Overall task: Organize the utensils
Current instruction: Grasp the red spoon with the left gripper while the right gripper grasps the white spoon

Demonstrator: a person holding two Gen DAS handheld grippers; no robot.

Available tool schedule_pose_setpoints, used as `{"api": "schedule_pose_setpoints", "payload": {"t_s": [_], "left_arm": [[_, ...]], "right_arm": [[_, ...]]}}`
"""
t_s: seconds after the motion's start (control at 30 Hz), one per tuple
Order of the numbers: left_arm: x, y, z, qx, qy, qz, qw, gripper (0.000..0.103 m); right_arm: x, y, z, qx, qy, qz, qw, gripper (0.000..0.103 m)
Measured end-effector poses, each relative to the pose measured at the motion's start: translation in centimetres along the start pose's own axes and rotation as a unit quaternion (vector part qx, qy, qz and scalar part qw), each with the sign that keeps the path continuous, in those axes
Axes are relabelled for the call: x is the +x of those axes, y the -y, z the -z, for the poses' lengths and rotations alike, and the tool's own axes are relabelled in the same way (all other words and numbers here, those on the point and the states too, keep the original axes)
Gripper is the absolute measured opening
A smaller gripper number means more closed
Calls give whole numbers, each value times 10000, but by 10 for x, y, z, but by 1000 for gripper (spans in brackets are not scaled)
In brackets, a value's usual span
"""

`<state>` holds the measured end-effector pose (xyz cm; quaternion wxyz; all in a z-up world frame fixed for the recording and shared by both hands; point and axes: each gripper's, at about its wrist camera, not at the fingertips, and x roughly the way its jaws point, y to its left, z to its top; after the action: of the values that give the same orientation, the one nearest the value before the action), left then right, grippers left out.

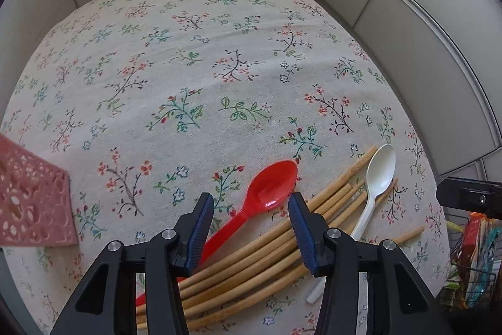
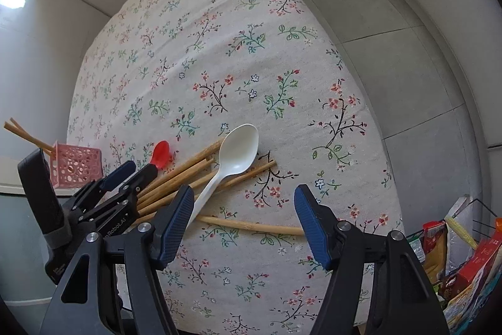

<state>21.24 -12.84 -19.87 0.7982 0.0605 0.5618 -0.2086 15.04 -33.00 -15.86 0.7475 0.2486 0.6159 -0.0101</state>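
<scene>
A red plastic spoon (image 1: 266, 193) lies on the flowered tablecloth (image 1: 188, 68) beside a bundle of wooden chopsticks (image 1: 251, 259). My left gripper (image 1: 251, 199) hangs over them, jaws apart, with the red spoon's bowl and neck between the blue pads (image 1: 202, 228) and no pad pressing on it. A white spoon (image 2: 232, 159) rests across the chopsticks (image 2: 178, 178). My right gripper (image 2: 244, 193) is open above a single stray chopstick (image 2: 251, 225), its left finger beside the white spoon's handle. The left gripper (image 2: 138, 168) shows at the left of the right wrist view.
A pink perforated basket (image 2: 77, 167) stands at the table's left edge, holding two chopsticks (image 2: 25, 135); it also shows in the left wrist view (image 1: 31, 203). A wire rack of food packets (image 2: 464, 256) sits off the table's right edge. Grey floor tiles (image 2: 392, 68) lie beyond.
</scene>
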Motion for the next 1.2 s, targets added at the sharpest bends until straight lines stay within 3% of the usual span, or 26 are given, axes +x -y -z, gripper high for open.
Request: {"api": "schedule_pose_setpoints", "payload": {"t_s": [0.2, 0.27, 0.6, 0.87, 1.2], "left_arm": [[16, 11, -12, 253, -43, -169, 9995, 46], [17, 11, -15, 250, -38, -230, 9994, 35], [10, -25, -22, -829, 49, -35, 9965, 34], [-12, -30, -24, -1033, 320, 234, 9939, 34], [-22, -26, -27, -1070, 526, 503, 9916, 34]], "right_arm": [[11, 8, -9, 120, -105, 32, 9999, 69], [13, 11, -13, 157, -113, 34, 9998, 69], [26, 25, -33, 483, -122, -150, 9986, 68], [44, 20, -41, 493, -298, -617, 9964, 39], [61, 21, -43, 145, -393, -599, 9973, 32]]}}
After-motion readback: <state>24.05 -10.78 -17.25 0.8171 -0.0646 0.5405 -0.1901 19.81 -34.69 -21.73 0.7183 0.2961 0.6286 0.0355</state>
